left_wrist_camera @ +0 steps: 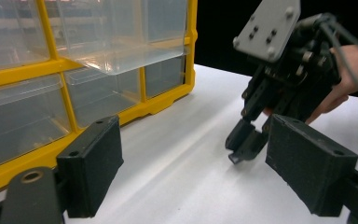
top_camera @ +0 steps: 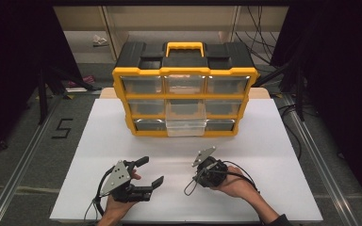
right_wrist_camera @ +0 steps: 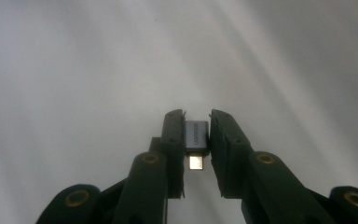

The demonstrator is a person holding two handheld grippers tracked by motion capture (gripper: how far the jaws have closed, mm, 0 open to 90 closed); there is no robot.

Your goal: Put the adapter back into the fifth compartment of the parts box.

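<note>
Right gripper view looks straight down on the white surface, and the right tongs are clamped on a small grey adapter, one pad on each flat side, its metal plug end pointing back toward the camera. Gripping it across the narrow body leaves both ends free, which probably suits dropping it into a compartment afterwards. In the left gripper view the adapter shows as a small dark piece at the tips of the right tongs, low over the surface, touching it or just above; I cannot tell which. The left tongs stand wide and hold nothing, hovering just above the surface, apparently waiting. In the high view both tongs sit near the front edge, left tongs apart from right tongs, while the yellow organizer stands farther back. Its lower middle drawer is pulled out, likely the place meant for the adapter.
</note>
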